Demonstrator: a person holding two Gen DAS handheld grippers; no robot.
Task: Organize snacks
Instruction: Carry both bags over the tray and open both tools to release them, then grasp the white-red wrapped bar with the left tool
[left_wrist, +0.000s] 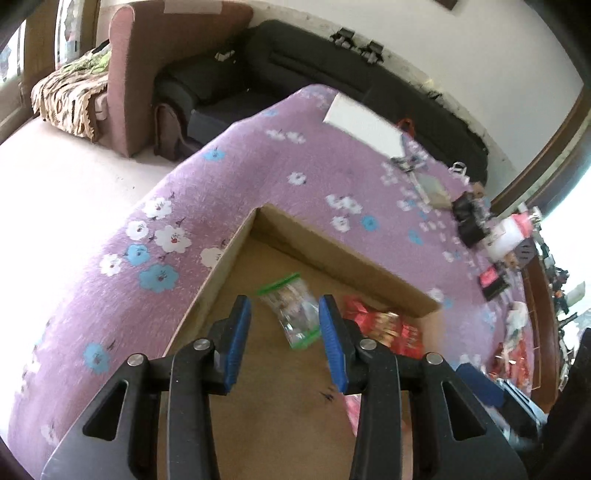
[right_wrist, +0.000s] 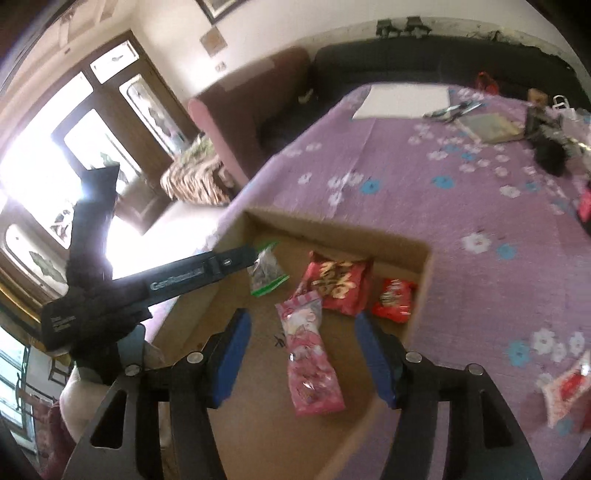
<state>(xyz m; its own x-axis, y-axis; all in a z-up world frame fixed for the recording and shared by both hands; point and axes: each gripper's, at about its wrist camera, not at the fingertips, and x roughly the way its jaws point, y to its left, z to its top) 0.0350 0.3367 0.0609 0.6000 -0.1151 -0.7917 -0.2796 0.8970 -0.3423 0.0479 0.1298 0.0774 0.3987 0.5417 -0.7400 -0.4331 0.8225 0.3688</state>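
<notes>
Inside cardboard box (right_wrist: 421, 291): pink packet (right_wrist: 310, 354) between parted right tongs (right_wrist: 303, 328).

One cardboard box (right_wrist: 421, 280); four snack packets inside: two red (right_wrist: 341, 282), one pink (right_wrist: 310, 358), one clear (right_wrist: 266, 271).

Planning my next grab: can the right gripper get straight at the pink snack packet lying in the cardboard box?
Probably yes. The right gripper is open above the box, and the pink snack packet lies flat between its fingers with nothing over it. The red packet touches only its far end.
</notes>
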